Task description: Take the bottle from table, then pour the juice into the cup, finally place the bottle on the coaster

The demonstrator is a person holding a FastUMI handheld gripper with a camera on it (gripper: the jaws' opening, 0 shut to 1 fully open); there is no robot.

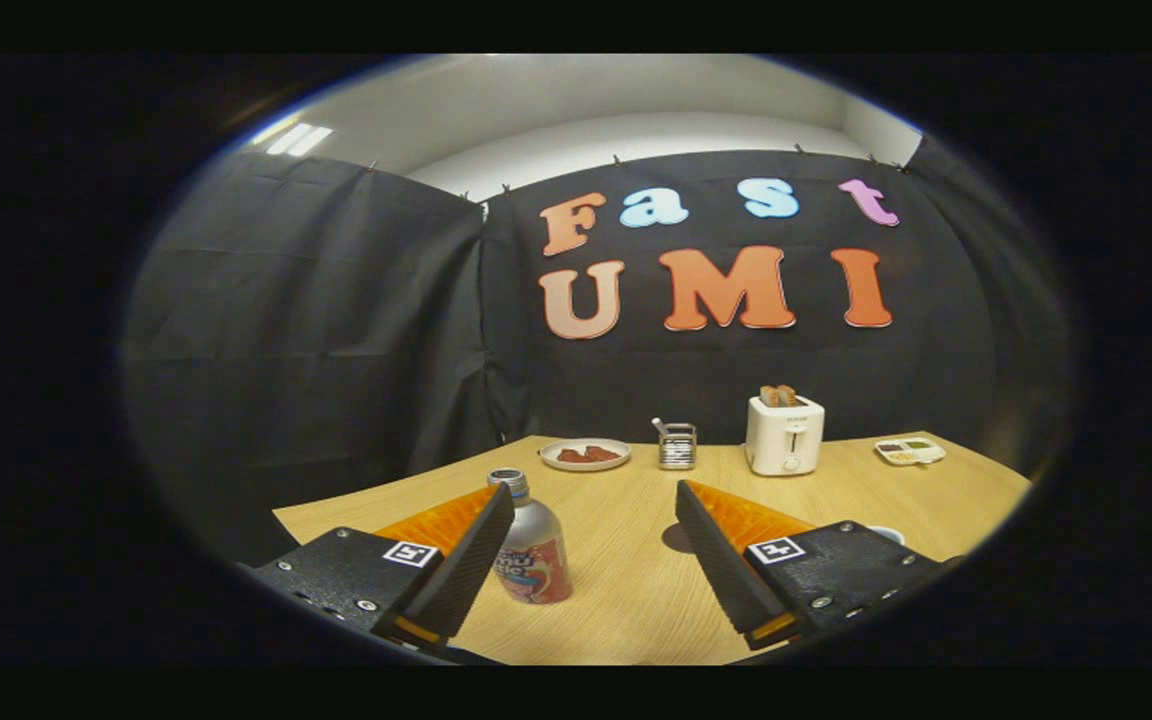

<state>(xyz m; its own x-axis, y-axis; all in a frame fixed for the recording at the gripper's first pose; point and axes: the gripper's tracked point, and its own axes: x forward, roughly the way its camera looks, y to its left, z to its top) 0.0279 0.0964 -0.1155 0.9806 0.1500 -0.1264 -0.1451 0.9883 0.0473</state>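
A small silver bottle (pixel 528 545) with a red label and an open neck stands upright on the wooden table (pixel 636 590). It is right beside the inner face of my left finger (pixel 471 560), which covers its left side. My gripper (pixel 596 505) is open wide, with bare table between the bottle and the right finger (pixel 721 560). A sliver of a white cup rim (pixel 886 533) peeks out behind the right finger's mount, the rest hidden.
At the far table edge stand a plate with reddish food (pixel 585 454), a small metal rack (pixel 677 446), a white toaster with toast (pixel 784 433) and a small dish with bits of food (pixel 909 451). Black cloth walls close the booth behind.
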